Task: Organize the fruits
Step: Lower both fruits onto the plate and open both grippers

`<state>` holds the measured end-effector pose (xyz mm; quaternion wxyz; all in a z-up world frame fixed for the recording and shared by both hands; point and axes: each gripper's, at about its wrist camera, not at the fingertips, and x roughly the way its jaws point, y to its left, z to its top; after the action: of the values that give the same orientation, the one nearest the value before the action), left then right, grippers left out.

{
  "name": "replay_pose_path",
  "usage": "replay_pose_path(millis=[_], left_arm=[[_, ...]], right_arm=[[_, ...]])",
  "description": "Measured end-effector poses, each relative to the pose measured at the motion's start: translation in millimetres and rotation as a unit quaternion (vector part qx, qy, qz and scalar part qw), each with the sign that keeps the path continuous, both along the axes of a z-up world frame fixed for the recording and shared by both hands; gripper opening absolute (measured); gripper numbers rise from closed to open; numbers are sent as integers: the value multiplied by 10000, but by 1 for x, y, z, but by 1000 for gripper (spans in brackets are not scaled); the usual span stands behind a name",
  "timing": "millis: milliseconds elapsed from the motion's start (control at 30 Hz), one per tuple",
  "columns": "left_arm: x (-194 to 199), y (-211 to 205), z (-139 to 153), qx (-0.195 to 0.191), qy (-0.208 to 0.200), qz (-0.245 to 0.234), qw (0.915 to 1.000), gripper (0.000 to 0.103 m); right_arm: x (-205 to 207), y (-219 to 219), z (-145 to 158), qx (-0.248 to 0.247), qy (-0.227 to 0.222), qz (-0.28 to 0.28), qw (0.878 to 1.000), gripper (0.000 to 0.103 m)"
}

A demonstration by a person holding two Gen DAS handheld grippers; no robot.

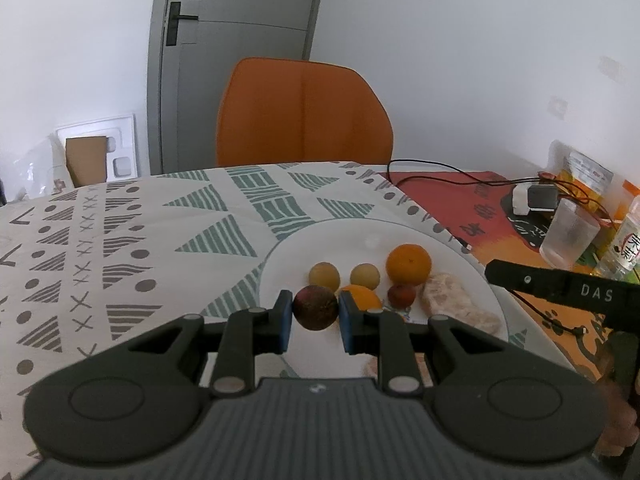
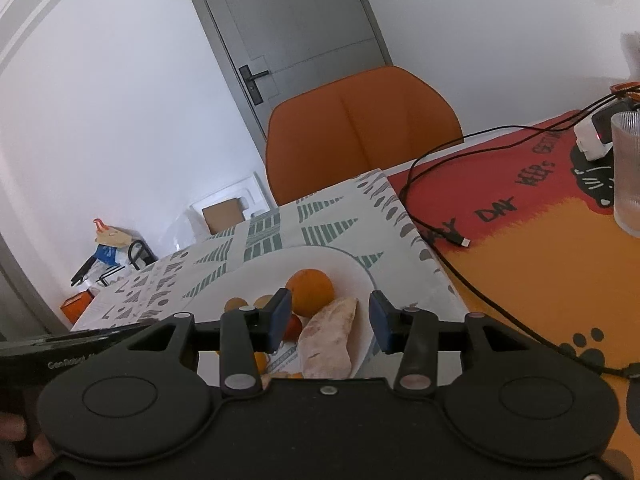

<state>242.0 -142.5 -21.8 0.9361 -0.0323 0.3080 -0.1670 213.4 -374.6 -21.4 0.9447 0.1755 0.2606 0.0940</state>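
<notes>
Left tongs [image 1: 315, 322] clamped on dark purple fruit [image 1: 315, 306], pads touching both its sides, held just above plate's near edge. To tongs' left: patterned cloth [image 1: 132, 240] only. Straight ahead on white plate [image 1: 472, 280]: two yellow-green fruits [image 1: 324, 274] side by side. Just behind right pad: small orange [image 1: 362, 296], partly hidden. Further right: small red fruit [image 1: 401, 295], big orange [image 1: 409, 263] beyond it, then pale lumpy piece [image 1: 444, 299] near plate's right rim.

Right tongs [image 2: 329, 320] parted, medium gap, nothing gripped; no pad contact seen. Between pads, lower down: pale lumpy piece [image 2: 329, 338], lying lengthwise on plate [image 2: 356, 272]. Big orange [image 2: 310, 290] ahead, by left pad. To tongs' right: black cable [image 2: 436, 216] on red/orange mat [image 2: 540, 264], ribbed glass [image 2: 628, 176] at far right.
</notes>
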Motion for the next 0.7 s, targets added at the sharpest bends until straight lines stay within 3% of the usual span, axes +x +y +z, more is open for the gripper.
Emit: replay_pose_path(millis=[367, 567, 700], left_arm=[[-12, 13, 11, -29, -64, 248, 9997, 28], [-23, 26, 14, 12, -47, 439, 9990, 33], [-31, 31, 20, 68, -126, 505, 9986, 44]], right_arm=[[-11, 15, 2, 21, 18, 298, 9996, 44], [-18, 23, 5, -6, -9, 420, 9991, 52], [-22, 27, 9, -13, -37, 495, 9988, 55]])
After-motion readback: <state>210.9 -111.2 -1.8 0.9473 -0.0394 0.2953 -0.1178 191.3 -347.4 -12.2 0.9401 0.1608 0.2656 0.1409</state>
